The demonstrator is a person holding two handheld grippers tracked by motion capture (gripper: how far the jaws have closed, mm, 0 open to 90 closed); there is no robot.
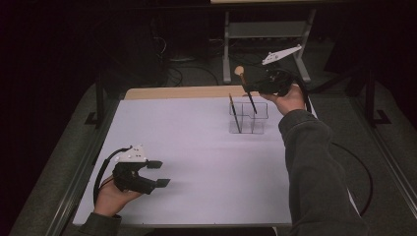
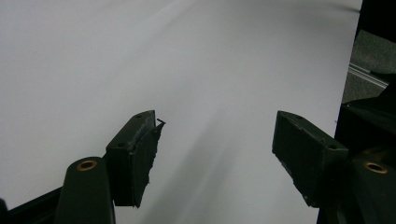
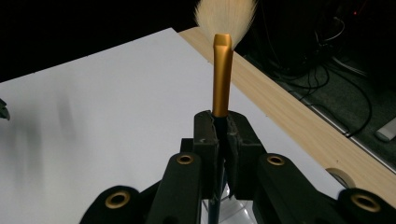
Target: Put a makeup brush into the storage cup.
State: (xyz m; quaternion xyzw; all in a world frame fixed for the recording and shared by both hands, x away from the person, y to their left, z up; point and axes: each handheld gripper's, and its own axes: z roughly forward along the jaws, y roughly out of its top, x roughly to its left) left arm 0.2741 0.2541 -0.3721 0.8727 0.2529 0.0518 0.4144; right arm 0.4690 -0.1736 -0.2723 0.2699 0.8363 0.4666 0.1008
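Observation:
My right gripper [image 1: 259, 87] is at the far right of the table, shut on a makeup brush [image 1: 246, 88]. The brush has a black handle, a gold ferrule [image 3: 222, 79] and pale bristles [image 3: 226, 16] that point up and away. Its lower end dips into a clear acrylic organizer [image 1: 259, 120] just below the gripper. A second thin dark stick [image 1: 234, 114] leans in the organizer's left compartment. In the right gripper view the jaws are pressed tight on the brush [image 3: 223, 122]. My left gripper [image 1: 161, 173] hovers open over the white table top [image 1: 196, 157] near the front left, nothing between its fingers [image 2: 135, 158].
A bare wooden strip [image 1: 182, 92] runs along the table's far edge. Behind it stand a grey metal frame [image 1: 265, 30] and loose cables [image 1: 189, 73] on the floor. The table's right edge [image 2: 348, 93] is close to the left gripper's jaws in the left gripper view.

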